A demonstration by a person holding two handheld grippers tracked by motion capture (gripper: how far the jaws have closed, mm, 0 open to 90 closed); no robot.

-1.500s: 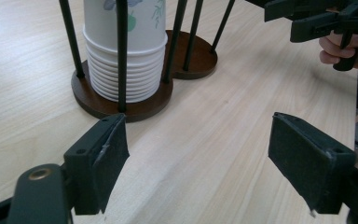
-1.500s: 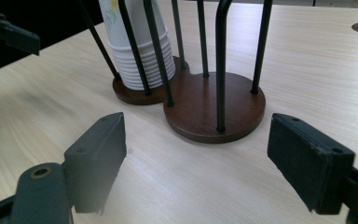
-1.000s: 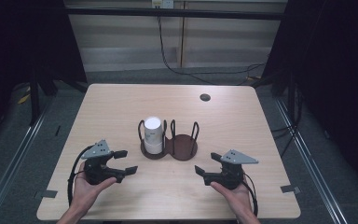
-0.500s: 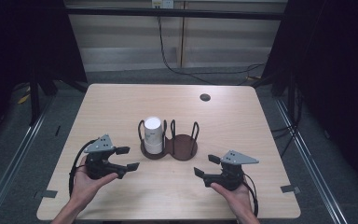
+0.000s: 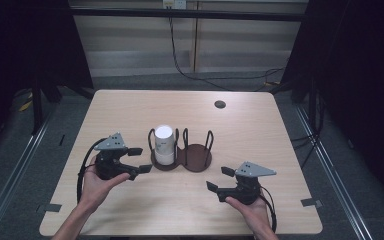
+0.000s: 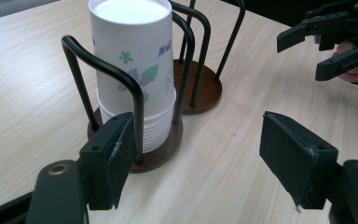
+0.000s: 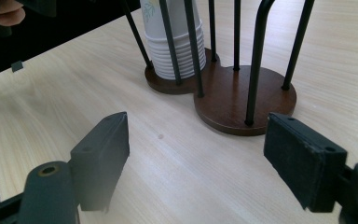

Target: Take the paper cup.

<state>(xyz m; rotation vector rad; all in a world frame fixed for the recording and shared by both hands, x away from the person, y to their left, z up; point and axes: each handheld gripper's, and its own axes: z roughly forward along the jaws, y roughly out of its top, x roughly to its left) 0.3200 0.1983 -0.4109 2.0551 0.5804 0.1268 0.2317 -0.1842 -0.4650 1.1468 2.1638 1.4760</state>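
— While the table (image 5: pixel 130 105) carries little, what stands on it?

— At its middle, a dark wooden holder (image 5: pixel 182 159) of two round bays ringed by black wire hoops; the left bay holds a stack of white paper cups (image 5: pixel 164 144), upright, rims down; the right bay is bare.

— And the grippers?

— Left gripper (image 5: pixel 136 160) hangs just beside the cup bay, clear of it; its jaws have just been closing, yet stand apart with nothing between them; right gripper (image 5: pixel 218 179) sits near the holder's front, apart from it; its jaws have drawn in too, parted, gripping nothing.
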